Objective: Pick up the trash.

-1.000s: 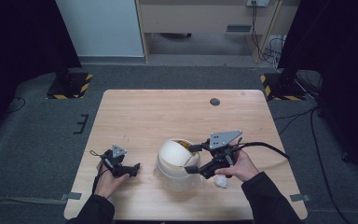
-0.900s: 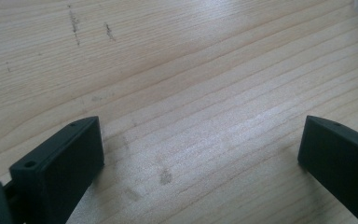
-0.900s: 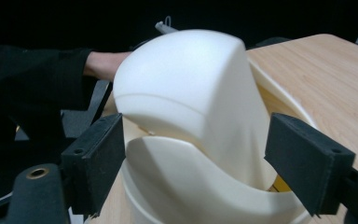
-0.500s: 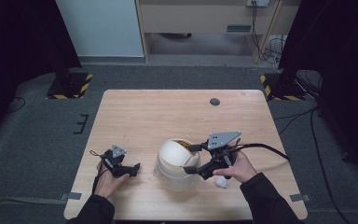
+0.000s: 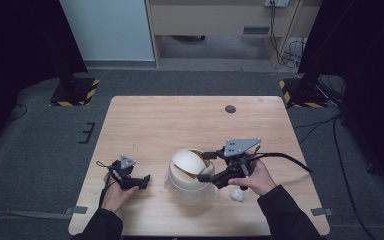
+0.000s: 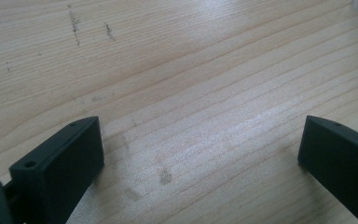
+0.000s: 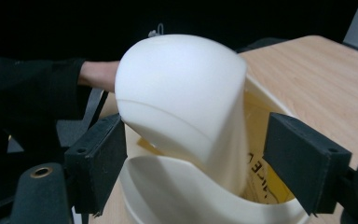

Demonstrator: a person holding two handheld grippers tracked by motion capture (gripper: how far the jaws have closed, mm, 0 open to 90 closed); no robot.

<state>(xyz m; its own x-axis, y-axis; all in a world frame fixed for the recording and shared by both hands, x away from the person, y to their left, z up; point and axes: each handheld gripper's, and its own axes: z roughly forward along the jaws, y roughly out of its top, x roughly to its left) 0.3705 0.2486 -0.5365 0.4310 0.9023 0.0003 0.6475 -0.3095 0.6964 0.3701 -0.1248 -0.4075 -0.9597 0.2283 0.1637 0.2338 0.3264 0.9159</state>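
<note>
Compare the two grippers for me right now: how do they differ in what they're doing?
The left gripper rests low on the bare table with nothing between its jaws; the right gripper is raised at the white lidded bin, its jaws straddling the domed lid, having just closed a little. The left gripper sits apart from the bin; the right is at it. Both stand wide open.

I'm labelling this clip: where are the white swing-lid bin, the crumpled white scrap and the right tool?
white swing-lid bin (image 5: 190,186), high view, its round body.
crumpled white scrap (image 5: 238,194), high view, its middle.
right tool (image 7: 193,158), right gripper view, midway between its fingertips.
</note>
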